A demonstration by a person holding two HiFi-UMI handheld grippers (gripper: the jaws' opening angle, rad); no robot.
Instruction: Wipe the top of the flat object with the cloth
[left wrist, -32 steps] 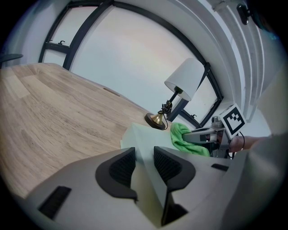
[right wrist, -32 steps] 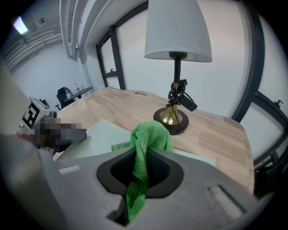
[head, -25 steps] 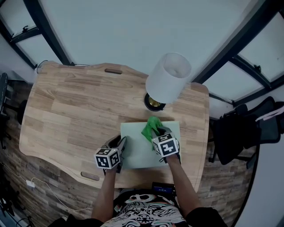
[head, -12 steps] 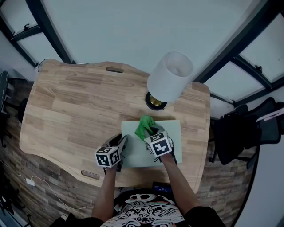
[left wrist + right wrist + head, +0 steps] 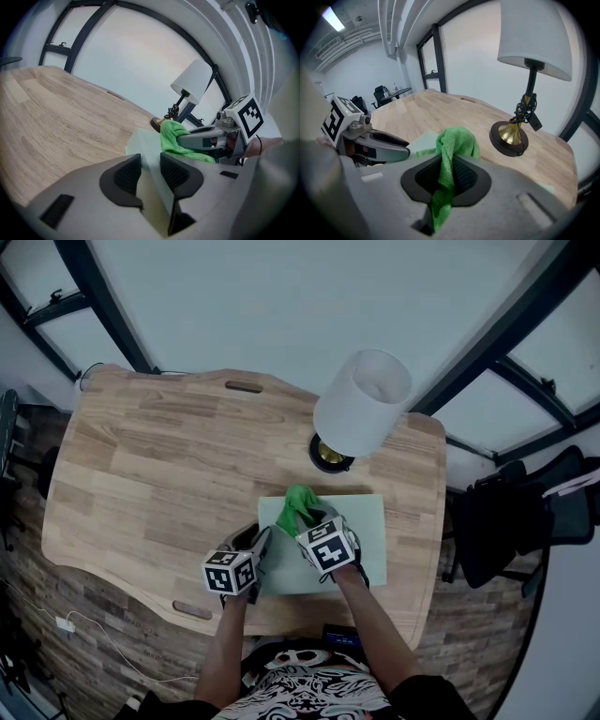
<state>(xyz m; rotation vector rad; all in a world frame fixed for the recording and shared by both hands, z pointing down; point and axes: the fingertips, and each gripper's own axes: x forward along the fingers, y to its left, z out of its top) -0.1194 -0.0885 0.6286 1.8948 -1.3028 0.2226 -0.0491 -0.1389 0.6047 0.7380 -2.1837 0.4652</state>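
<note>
Gripping the board [image 5: 361, 526] at its 9 o'clock edge in the left gripper [image 5: 261, 540] jaws. Pinching a green cloth [image 5: 296, 502] tight in the right gripper [image 5: 307, 519] jaws, at the board's 11 o'clock corner. Lying flat on table [image 5: 159, 465], 6 o'clock from lamp [image 5: 361, 404].

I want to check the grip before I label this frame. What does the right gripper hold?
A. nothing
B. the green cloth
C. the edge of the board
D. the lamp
B: the right gripper has its jaws closed on the green cloth, which bunches up beyond them.
</note>
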